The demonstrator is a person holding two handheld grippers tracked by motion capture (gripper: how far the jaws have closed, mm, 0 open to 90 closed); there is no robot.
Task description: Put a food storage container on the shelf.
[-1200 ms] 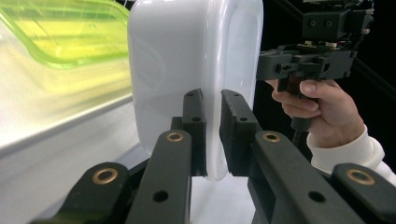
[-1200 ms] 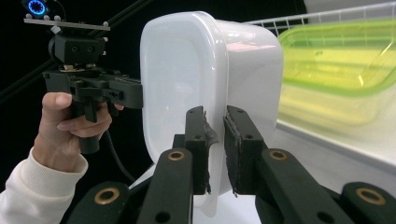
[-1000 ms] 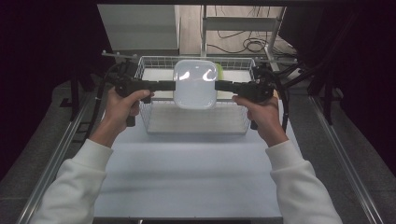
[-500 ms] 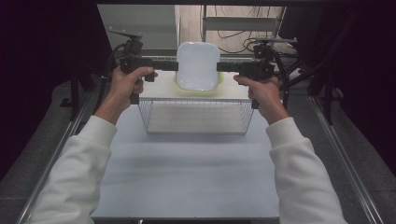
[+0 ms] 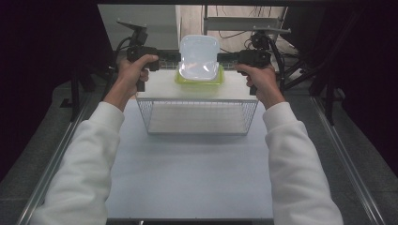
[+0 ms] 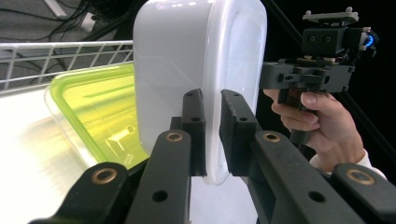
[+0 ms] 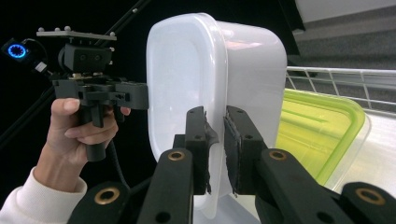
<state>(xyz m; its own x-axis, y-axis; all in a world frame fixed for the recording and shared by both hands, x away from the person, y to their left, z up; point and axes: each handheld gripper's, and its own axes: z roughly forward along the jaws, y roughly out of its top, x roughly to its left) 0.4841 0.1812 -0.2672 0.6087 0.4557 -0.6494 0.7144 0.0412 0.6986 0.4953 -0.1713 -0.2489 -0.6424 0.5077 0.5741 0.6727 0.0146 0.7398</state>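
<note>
A white translucent plastic tub (image 5: 199,54) is held up on its edge between both grippers, above the far end of a wire basket (image 5: 197,117). My left gripper (image 5: 174,56) is shut on the tub's left rim (image 6: 212,135), and in the left gripper view the tub (image 6: 177,60) rises above the jaws. My right gripper (image 5: 223,57) is shut on the opposite rim (image 7: 215,140) of the tub (image 7: 187,70). Below the tub a clear container with a yellow-green lid (image 5: 198,80) lies in the basket, also seen at the tub's side (image 6: 93,112) (image 7: 317,126).
The basket's white wire rim (image 6: 60,51) runs behind the green-lidded container. A white table top (image 5: 187,173) stretches from the basket toward the person. Metal rails (image 5: 51,164) edge the table, and cables and stands (image 5: 263,28) crowd the back.
Both grippers have carried the white tub away from the person and tipped it up on edge. The green-lidded container under it has come into sight.
</note>
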